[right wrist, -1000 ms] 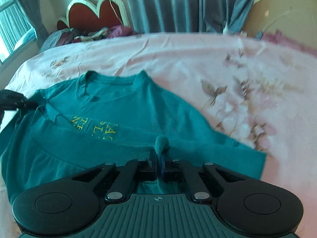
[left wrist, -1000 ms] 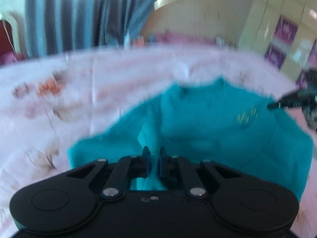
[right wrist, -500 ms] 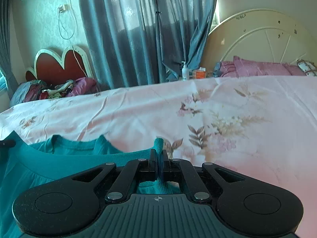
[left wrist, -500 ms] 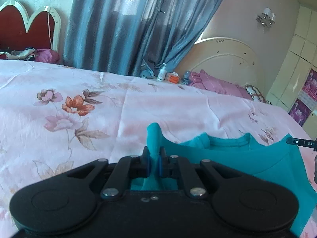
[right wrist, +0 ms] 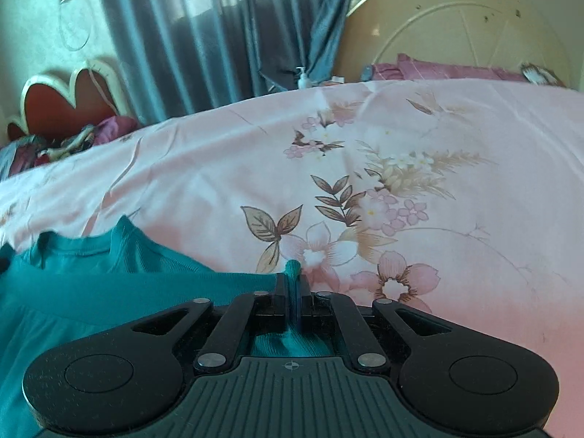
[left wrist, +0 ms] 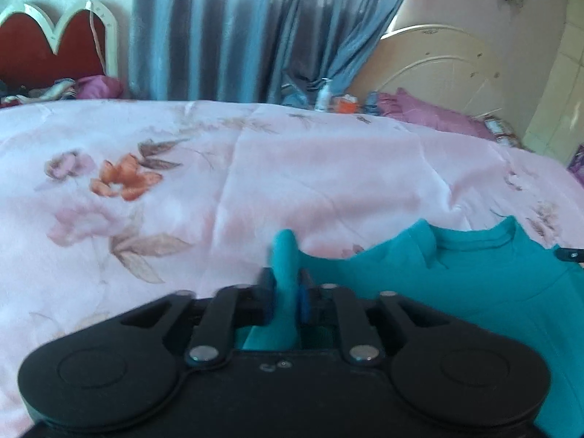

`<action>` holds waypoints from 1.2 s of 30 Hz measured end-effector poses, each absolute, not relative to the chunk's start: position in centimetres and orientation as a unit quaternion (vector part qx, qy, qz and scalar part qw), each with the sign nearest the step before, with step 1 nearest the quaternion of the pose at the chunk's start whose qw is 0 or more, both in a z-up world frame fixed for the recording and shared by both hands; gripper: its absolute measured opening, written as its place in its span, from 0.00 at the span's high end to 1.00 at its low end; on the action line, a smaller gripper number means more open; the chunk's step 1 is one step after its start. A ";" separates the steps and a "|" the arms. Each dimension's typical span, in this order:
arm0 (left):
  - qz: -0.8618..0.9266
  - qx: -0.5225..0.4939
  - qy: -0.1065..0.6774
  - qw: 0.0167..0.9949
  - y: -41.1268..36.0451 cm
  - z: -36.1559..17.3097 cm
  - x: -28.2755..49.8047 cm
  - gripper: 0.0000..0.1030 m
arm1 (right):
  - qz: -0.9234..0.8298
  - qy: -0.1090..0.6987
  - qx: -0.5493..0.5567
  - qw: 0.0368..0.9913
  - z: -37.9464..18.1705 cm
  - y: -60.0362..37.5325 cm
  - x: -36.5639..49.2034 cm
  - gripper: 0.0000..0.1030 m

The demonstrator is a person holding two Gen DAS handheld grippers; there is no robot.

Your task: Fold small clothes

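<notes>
The teal shirt (left wrist: pixel 474 284) is lying on the floral bed sheet (left wrist: pixel 255 168), its folded edge running sideways between both tools and its neckline facing the curtains (left wrist: pixel 233 29). The right tool (right wrist: pixel 294 284) is pinching one corner, likely keeping the fold aligned. The left tool (left wrist: pixel 286 284) is spreading, cloth still between its jaws, apparently releasing its corner.

Open pink sheet (left wrist: pixel 328 168) ahead of both grippers, flat, nothing on it. Teal shirt (left wrist: pixel 474 292) covers the near strip between them. Far edge blocked: curtain (left wrist: pixel 233 29), bottle (left wrist: pixel 323 95), pillows (left wrist: pixel 434 113), headboard (right wrist: pixel 456 25). Clothes heap (right wrist: pixel 65 142) far left.
</notes>
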State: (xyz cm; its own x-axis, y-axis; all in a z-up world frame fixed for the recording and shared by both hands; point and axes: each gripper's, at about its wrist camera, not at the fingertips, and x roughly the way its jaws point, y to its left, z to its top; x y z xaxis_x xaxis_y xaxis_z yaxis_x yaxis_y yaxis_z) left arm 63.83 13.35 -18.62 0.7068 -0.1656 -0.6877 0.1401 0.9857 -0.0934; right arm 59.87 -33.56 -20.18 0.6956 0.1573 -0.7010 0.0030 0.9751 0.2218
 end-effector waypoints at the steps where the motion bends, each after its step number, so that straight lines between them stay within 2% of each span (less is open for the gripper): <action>1: -0.063 0.000 0.367 0.928 13.1 -17.9 63.2 0.48 | 0.025 0.388 0.086 0.917 -19.6 -33.2 59.5 0.87; 2: -0.046 0.022 0.352 0.935 12.7 -17.1 62.0 0.36 | 0.000 0.378 0.060 0.924 -18.7 -32.6 58.7 0.48; 3: -0.042 0.035 0.324 0.944 12.2 -16.2 60.3 0.22 | 0.002 0.348 0.047 0.936 -17.5 -31.8 57.1 0.28; 5: -0.100 0.001 0.318 0.943 11.1 -15.3 57.9 0.34 | 0.073 0.352 0.062 0.931 -16.4 -30.0 55.3 0.30; 6: -0.142 -0.014 0.330 0.933 10.0 -15.3 57.0 0.44 | 0.112 0.361 0.056 0.924 -16.4 -28.4 54.6 0.41; 7: -0.179 -0.021 0.337 0.924 8.5 -15.5 56.2 0.50 | 0.149 0.369 0.042 0.916 -16.6 -26.7 54.0 0.47; 8: -0.207 -0.022 0.345 0.915 7.2 -15.8 55.6 0.50 | 0.172 0.377 0.030 0.909 -16.9 -25.3 53.7 0.53; 9: -0.241 -0.017 0.359 0.902 5.4 -16.4 55.4 0.50 | 0.196 0.386 0.020 0.901 -17.3 -23.8 53.6 0.54; 11: -0.269 0.009 0.379 0.886 2.8 -17.5 55.8 0.47 | 0.224 0.397 -0.007 0.890 -18.2 -21.3 54.0 0.56; 13: -0.253 0.044 0.387 0.886 1.1 -18.8 57.2 0.41 | 0.204 0.399 -0.027 0.894 -18.9 -20.2 55.3 0.56; 16: -0.235 0.042 0.385 0.892 0.4 -19.5 59.7 0.33 | 0.165 0.397 -0.008 0.903 -19.2 -20.4 58.0 0.56; 20: -0.215 0.048 0.385 0.896 -0.2 -18.7 60.7 0.37 | 0.163 0.402 -0.012 0.901 -19.1 -20.0 59.4 0.56; 24: -0.191 0.053 0.375 0.906 2.0 -17.6 58.6 0.41 | 0.159 0.390 -0.004 0.907 -17.1 -20.6 57.2 0.56; 28: -0.195 -0.013 0.364 0.911 3.3 -17.0 54.8 0.38 | 0.200 0.389 -0.003 0.899 -16.9 -18.0 53.3 0.56; 32: -0.195 0.009 0.371 0.908 1.3 -18.7 51.9 0.36 | 0.197 0.387 -0.036 0.900 -18.3 -15.1 51.2 0.56; 36: -0.163 0.048 0.350 0.921 3.1 -18.4 50.3 0.32 | 0.166 0.386 -0.052 0.906 -18.1 -17.6 49.8 0.56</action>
